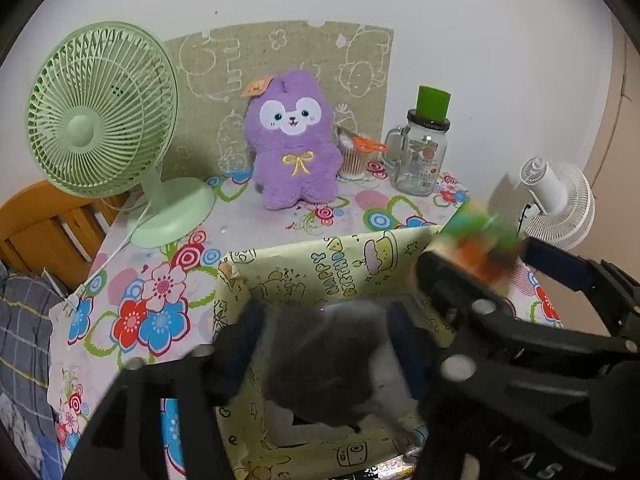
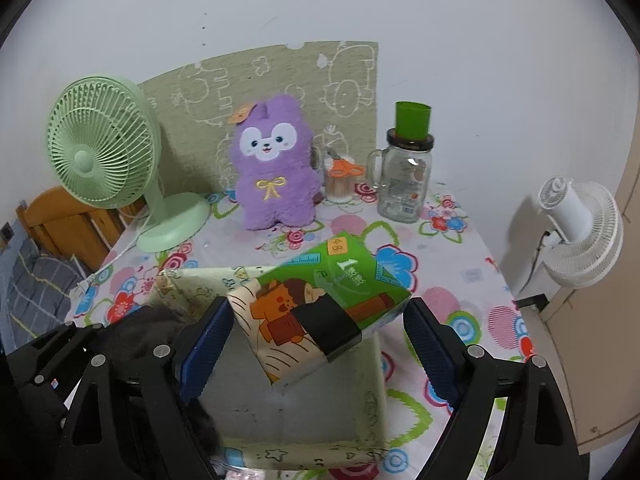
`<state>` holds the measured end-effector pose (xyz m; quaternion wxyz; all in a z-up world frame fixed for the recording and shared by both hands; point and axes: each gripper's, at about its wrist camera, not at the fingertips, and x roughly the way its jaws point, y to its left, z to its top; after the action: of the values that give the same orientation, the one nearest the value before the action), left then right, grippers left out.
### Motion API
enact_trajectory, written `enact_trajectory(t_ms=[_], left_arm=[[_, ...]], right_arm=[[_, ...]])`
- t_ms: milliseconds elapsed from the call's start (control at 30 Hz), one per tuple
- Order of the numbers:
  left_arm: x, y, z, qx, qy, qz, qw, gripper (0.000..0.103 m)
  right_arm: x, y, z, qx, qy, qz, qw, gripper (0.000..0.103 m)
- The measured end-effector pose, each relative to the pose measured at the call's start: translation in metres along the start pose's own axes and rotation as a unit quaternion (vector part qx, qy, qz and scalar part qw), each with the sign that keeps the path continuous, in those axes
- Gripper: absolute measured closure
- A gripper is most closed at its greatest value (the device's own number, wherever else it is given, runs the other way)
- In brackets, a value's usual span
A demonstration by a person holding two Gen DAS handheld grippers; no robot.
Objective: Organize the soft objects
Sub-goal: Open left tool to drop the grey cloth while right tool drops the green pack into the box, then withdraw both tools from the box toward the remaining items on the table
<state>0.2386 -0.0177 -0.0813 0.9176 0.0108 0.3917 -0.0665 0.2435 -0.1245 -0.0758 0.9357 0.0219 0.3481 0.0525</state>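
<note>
A yellow-green patterned box stands open at the table's front. My left gripper holds a blurred dark fuzzy soft thing over the box; the dark thing also shows at the left in the right wrist view. My right gripper is open, its blue pads apart from a green tissue pack tilted over the box, seemingly falling. The pack shows blurred in the left wrist view. A purple plush sits at the back.
A green desk fan stands back left. A glass mug jar with a green cup on it and a cup with orange scissors stand back right. A white fan is on the right.
</note>
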Motion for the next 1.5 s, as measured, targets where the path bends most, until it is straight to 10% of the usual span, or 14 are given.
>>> enact_trajectory(t_ms=[200,1500], left_arm=[[-0.01,-0.002,0.0,0.011,-0.018,0.006,0.9998,0.014],[-0.094,-0.025,-0.04,0.011,-0.055,0.015,0.9983,0.008]], right_arm=[[-0.007,0.005,0.0,-0.004,-0.008,0.004,1.0,0.003],[-0.091,0.002,-0.033,0.004,-0.032,0.0,0.999,0.003]])
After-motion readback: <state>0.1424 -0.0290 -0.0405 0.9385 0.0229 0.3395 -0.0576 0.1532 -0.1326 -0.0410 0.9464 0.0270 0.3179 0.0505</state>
